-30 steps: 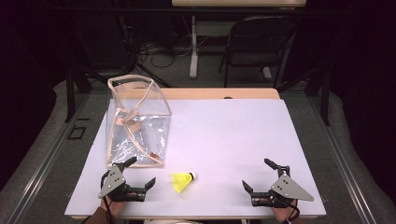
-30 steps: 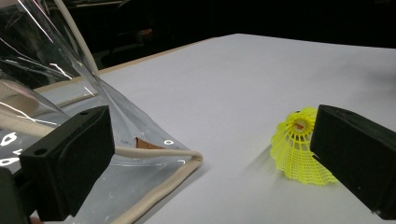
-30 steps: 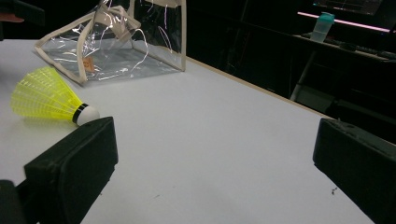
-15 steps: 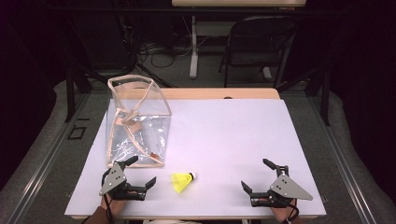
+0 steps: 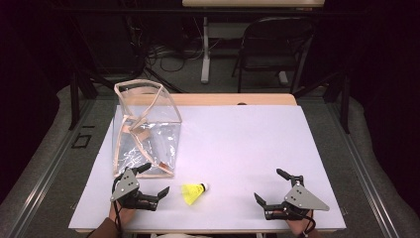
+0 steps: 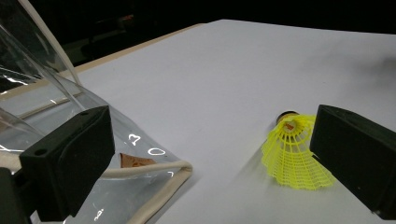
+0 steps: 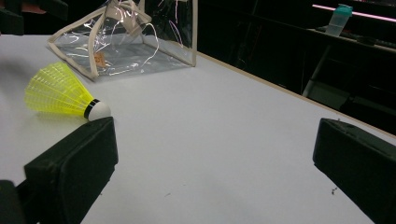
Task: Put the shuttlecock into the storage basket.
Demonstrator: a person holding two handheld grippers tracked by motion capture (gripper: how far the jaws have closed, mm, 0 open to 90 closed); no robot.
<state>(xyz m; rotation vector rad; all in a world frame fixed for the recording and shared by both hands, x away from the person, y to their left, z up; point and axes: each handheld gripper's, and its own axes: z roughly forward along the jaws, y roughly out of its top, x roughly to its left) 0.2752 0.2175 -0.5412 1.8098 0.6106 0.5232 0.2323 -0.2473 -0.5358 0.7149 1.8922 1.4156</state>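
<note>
Nothing grasped yet. Left claw (image 5: 154, 181) spread wide, just beside yellow shuttlecock (image 5: 193, 193) lying on desk (image 5: 237, 144), near clear bag (image 5: 143, 130). Right claw (image 5: 270, 187) spread, idle, well apart. Remaining, likely: pinch shuttlecock, drop into bag.

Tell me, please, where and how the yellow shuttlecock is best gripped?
Probably across the mesh skirt of the shuttlecock, coming in with the open left gripper from its left: it lies on its side, skirt toward that gripper, the small rounded cork pointing away.
</note>
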